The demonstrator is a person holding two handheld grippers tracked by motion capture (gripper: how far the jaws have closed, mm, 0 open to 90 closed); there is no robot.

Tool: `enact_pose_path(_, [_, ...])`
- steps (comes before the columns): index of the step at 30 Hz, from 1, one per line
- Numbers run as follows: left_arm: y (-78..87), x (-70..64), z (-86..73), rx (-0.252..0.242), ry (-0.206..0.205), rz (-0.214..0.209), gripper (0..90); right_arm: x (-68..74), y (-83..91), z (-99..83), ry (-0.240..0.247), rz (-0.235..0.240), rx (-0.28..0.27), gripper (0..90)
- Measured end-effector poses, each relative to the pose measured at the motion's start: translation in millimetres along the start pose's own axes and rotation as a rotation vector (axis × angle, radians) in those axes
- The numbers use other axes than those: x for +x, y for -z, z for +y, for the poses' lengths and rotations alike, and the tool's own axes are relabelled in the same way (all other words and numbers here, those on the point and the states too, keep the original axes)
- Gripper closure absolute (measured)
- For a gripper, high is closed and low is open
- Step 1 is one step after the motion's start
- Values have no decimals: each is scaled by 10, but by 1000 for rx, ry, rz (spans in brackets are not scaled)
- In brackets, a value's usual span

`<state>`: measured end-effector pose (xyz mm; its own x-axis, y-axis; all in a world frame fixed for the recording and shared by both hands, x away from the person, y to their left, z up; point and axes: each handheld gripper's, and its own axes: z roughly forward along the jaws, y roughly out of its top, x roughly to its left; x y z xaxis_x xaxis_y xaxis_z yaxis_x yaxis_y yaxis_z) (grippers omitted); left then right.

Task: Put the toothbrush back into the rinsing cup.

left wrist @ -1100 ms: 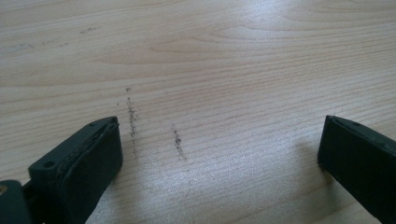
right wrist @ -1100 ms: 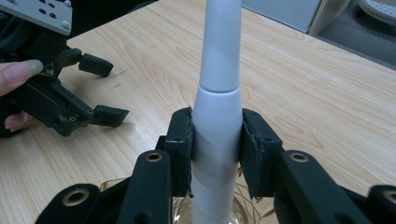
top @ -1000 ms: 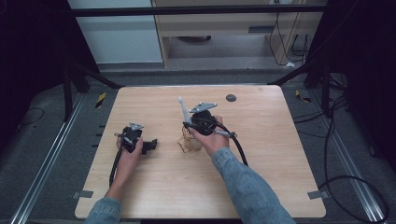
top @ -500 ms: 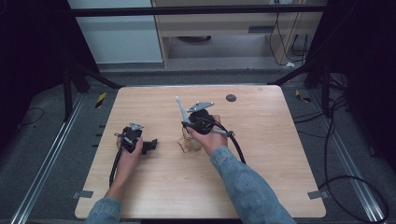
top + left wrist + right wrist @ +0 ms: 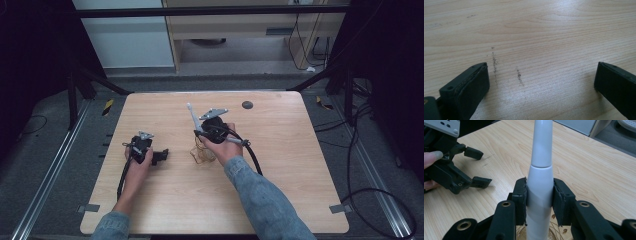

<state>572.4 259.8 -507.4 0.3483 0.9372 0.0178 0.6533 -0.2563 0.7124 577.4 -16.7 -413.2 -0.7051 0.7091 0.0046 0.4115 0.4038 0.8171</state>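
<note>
Table was bare wood with faint scuff marks near the left gripper, which lay low on it, jaws wide apart, nothing between. Right gripper was clamped on a white handle, top end cut off in its own view. Handle stood tilted over a clear glass mid-table; glass mostly hidden behind the hand, contents unreadable.
</note>
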Motion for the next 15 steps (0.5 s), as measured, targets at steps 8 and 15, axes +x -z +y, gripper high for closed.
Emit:
enact_pose_path(8, [0,0,0,0,0,0,0,11,-7,5,5,4,-1,662])
enact_pose_path(15, [-1,-1,0,-1,1,0,0,7,5,9,5,5,-2,660])
